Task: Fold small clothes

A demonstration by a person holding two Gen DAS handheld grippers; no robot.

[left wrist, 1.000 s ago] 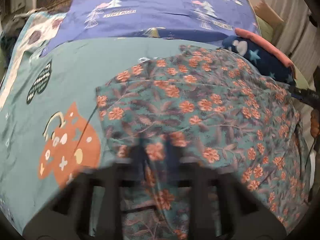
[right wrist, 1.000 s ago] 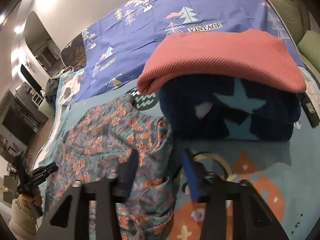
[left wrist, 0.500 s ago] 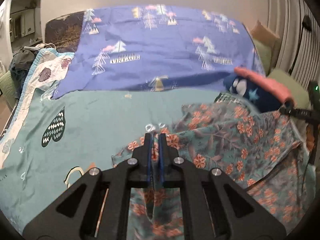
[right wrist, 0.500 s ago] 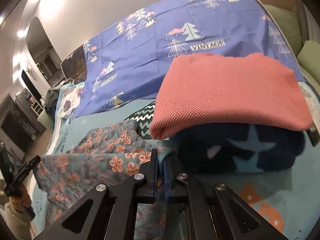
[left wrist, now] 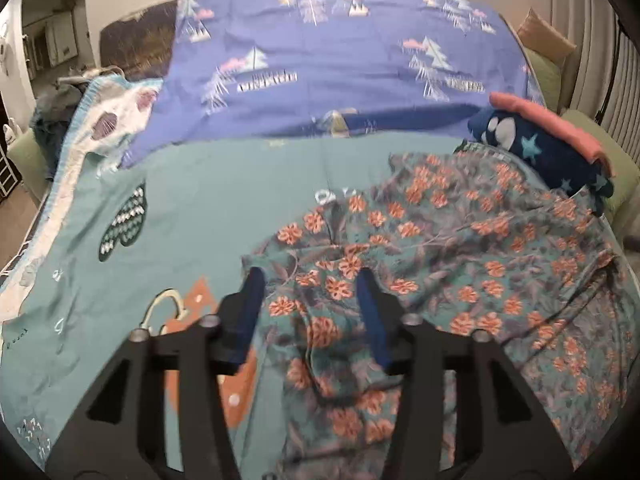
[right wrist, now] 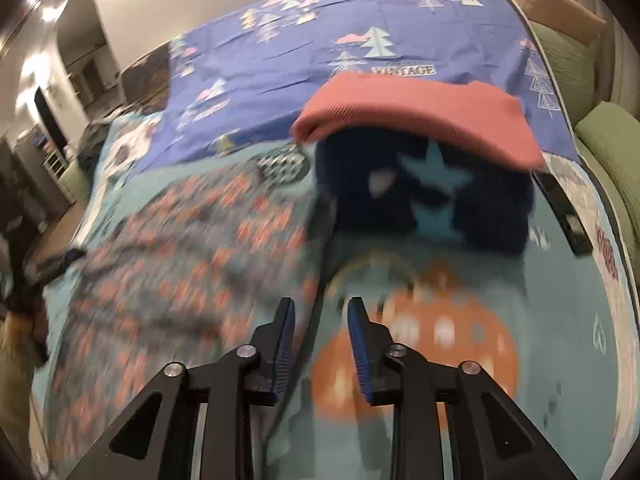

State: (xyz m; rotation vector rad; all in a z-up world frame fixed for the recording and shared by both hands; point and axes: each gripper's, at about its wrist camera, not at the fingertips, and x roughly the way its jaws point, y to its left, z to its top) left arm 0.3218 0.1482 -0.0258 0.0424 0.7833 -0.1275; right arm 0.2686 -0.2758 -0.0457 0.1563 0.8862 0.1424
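A teal garment with orange flowers (left wrist: 460, 264) lies spread and rumpled on the teal bed cover (left wrist: 208, 200). It also shows, blurred, in the right wrist view (right wrist: 192, 248). My left gripper (left wrist: 310, 276) is open and empty, its fingers straddling the garment's near left edge. My right gripper (right wrist: 320, 306) is open and empty, just right of the garment's edge, over the bed cover (right wrist: 560, 320).
A folded stack, a pink knit (right wrist: 424, 116) on a navy star fleece (right wrist: 432, 200), sits at the right. It also shows in the left wrist view (left wrist: 548, 144). A blue tree-print sheet (left wrist: 340, 64) covers the far bed. A dark remote (right wrist: 564, 212) lies beside the stack.
Both grippers were shut on the floral garment half a second ago and have now opened. The garment has dropped flat on the bed.
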